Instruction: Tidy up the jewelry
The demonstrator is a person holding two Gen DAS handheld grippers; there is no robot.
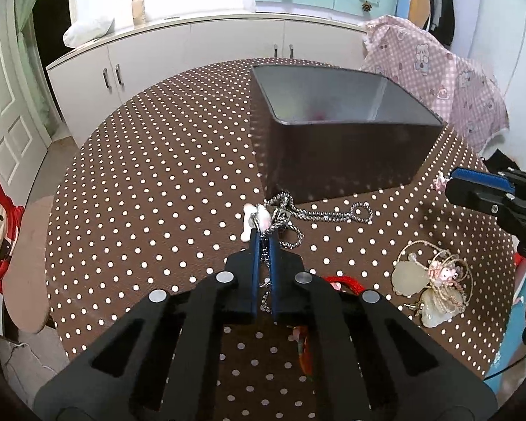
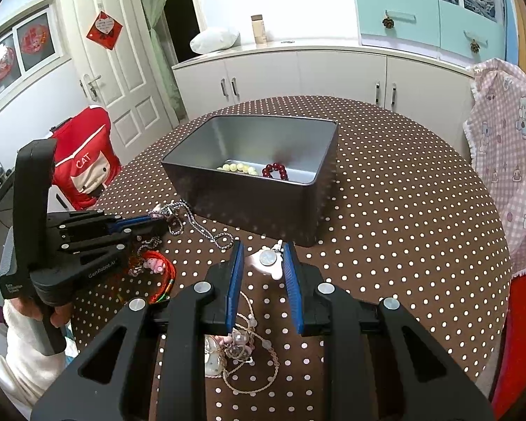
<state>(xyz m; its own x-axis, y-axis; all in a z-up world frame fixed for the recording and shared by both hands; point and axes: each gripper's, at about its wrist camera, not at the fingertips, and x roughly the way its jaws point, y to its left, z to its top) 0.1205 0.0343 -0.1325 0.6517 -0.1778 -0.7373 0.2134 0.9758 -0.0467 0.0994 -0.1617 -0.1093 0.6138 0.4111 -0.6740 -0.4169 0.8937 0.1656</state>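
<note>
Two grippers: mine
Left gripper [image 1: 262, 242]: clamped on the silver chain [image 1: 328, 214], just beside the tin [image 1: 336, 161]
Right gripper [image 2: 263, 263]: narrowly parted, empty, over the white pendant [image 2: 268, 263]
Desk [image 1: 150, 175]: polka-dot cloth

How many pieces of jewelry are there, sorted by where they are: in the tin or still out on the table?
In the tin: 2 (yellow bead bracelet, dark red bead bracelet)
On the table: 4 (silver chain, red cord bracelet, shell necklace, white charm)
Total: 6

"CAT" stands in white on the red chair cover [image 2: 87, 165] at nine o'clock; "GenRobot.AI" on the left gripper [image 2: 157, 222] body.
</note>
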